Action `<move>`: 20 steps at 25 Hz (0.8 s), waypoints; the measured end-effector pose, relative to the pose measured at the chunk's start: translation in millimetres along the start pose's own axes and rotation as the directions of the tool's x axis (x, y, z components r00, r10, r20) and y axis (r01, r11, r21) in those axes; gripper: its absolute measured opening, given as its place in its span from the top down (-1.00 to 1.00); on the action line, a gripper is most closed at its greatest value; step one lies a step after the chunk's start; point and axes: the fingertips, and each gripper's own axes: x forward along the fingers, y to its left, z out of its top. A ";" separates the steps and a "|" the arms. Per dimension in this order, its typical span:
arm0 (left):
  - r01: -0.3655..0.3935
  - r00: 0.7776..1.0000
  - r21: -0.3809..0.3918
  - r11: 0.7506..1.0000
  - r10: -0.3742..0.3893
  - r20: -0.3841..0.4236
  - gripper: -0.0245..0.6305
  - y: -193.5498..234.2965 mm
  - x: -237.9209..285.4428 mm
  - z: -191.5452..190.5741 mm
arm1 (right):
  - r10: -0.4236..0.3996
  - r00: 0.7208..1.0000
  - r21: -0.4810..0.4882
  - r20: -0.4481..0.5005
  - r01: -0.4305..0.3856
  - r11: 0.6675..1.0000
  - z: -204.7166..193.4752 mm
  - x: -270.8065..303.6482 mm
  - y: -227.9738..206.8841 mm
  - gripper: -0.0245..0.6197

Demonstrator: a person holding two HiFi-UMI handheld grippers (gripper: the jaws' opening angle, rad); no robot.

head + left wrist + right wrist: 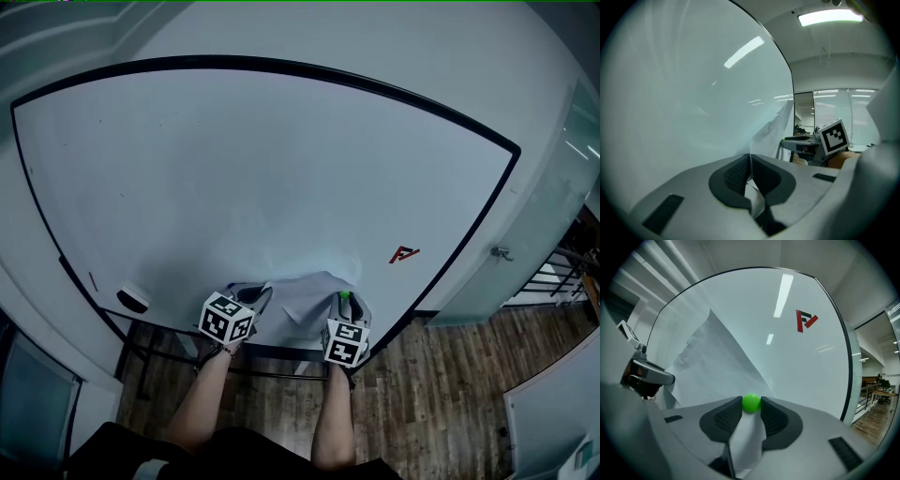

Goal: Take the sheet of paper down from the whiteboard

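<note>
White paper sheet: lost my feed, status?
Left gripper shut on edge of white paper sheet. Right gripper shut on small green ball magnet. Sheet crumpled against glossy whiteboard, not down.

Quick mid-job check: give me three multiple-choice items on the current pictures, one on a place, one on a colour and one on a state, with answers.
1. Where on the whiteboard is the sheet of paper? A top corner; B lower edge; C centre.
2. What colour is the round magnet between the right gripper's jaws? A red; B black; C green.
3. How is the left gripper? A shut on the paper's edge; B open; C shut on an eraser.
Answers: 1 B, the head view shows it by the bottom frame; 2 C, it shows green in the right gripper view; 3 A, its jaws pinch the sheet.
</note>
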 end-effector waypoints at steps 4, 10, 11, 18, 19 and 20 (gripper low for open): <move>-0.006 1.000 -0.003 1.000 0.006 0.004 0.86 1.2 -1.1 0.9 | 0.000 1.000 -0.002 0.000 0.000 1.000 -0.1 0.5 -0.3 0.50; -0.012 1.000 -0.008 1.000 0.012 0.007 0.86 2.2 -2.0 0.6 | 0.005 1.000 -0.011 -0.006 -0.005 1.000 -2.1 0.8 -0.5 0.50; -0.012 1.000 -0.009 1.000 0.012 0.007 0.86 2.2 -2.0 0.0 | 0.006 1.000 -0.012 -0.007 -0.006 1.000 -2.3 0.7 -0.3 0.50; -0.015 1.000 -0.006 1.000 0.015 0.007 0.86 2.4 -2.7 0.3 | 0.007 1.000 -0.009 -0.007 -0.008 1.000 -2.8 1.1 -0.8 0.50; -0.015 1.000 -0.006 1.000 0.015 0.005 0.86 2.2 -2.7 0.0 | 0.008 1.000 -0.010 -0.008 -0.008 1.000 -3.1 1.0 -1.3 0.50; -0.015 1.000 -0.006 1.000 0.015 0.003 0.86 2.1 -2.7 -0.2 | 0.008 1.000 -0.013 -0.009 -0.008 1.000 -3.3 1.0 -1.8 0.50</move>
